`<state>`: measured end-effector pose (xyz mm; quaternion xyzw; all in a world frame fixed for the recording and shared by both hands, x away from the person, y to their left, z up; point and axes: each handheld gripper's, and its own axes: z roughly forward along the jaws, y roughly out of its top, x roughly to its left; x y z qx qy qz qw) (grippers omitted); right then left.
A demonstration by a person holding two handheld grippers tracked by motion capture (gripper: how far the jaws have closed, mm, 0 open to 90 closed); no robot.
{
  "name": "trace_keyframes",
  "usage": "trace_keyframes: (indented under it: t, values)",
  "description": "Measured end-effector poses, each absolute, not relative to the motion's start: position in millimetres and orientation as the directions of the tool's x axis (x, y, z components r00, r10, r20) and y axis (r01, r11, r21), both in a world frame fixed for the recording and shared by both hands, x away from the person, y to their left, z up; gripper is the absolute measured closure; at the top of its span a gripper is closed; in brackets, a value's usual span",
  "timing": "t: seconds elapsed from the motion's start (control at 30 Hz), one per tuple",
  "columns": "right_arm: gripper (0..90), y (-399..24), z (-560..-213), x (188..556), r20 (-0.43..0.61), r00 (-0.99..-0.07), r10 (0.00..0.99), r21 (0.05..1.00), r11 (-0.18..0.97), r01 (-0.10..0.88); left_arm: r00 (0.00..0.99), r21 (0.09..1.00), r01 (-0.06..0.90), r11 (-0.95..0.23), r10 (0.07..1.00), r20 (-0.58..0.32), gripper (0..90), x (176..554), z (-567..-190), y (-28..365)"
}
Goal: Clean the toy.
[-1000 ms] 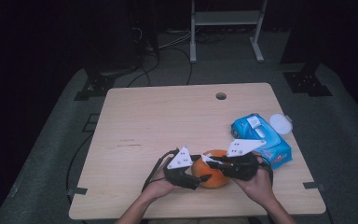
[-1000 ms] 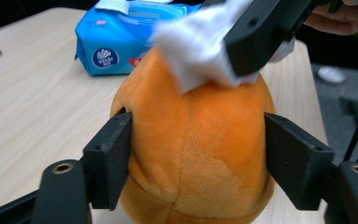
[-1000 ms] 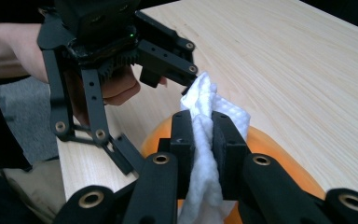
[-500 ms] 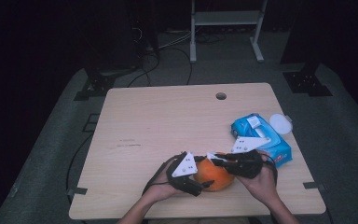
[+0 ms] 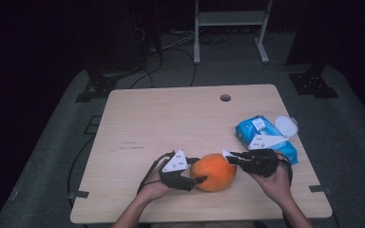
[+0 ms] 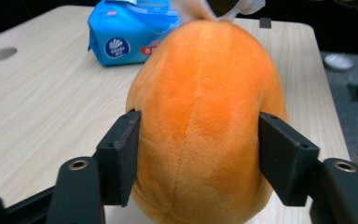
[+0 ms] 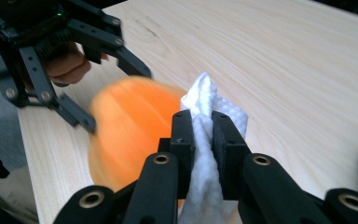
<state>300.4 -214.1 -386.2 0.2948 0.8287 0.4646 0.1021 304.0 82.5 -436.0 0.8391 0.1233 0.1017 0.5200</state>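
Observation:
An orange plush fruit (image 5: 216, 172) lies near the table's front edge. My left gripper (image 5: 199, 171) comes at it from the left. In the left gripper view its two black pads (image 6: 121, 158) press into the sides of the plush fruit (image 6: 205, 116). These jaws have just been closing with the fruit between them. My right gripper (image 5: 229, 155) is at the fruit's upper right end, shut on a crumpled white wipe (image 7: 205, 102) that touches the fruit (image 7: 126, 126). The wipe (image 6: 191, 9) peeks over the fruit's far end in the left gripper view.
A blue pack of wet wipes (image 5: 266, 137) lies at the right of the wooden table (image 5: 171, 118), with a round white lid (image 5: 285, 126) beside it. A cable hole (image 5: 225, 98) sits near the far edge. A metal stand and cables are on the dark floor beyond.
My left gripper's jaws spread and then closed again around the orange fruit. My right gripper with the wipe slid a little to the right, toward the fruit's right end.

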Motion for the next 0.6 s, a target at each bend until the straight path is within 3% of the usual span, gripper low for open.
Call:
trace_keyframes:
  t: [0.07,0.17,0.3,0.6]
  values:
    - [79.7,-211.8,-387.3,299.2,0.104,-0.807,0.582,0.832,0.394,0.391,0.951,0.899,0.114,-0.422,0.307,0.024,23.8,303.9,-435.3,77.6]
    - [79.7,-196.2,-383.1,293.7,0.08,-0.835,0.544,0.841,0.413,0.35,0.959,0.891,0.07,-0.45,0.275,0.064,29.2,298.5,-434.3,69.9]
    - [79.7,-196.7,-382.8,294.3,0.079,-0.837,0.542,0.841,0.415,0.348,0.958,0.887,0.081,-0.455,0.282,0.057,34.7,300.0,-435.0,75.0]
    - [79.6,-226.3,-393.0,308.5,0.145,-0.783,0.604,0.835,0.35,0.424,0.957,0.89,0.133,-0.436,0.29,-0.001,34.2,307.2,-440.6,84.3]
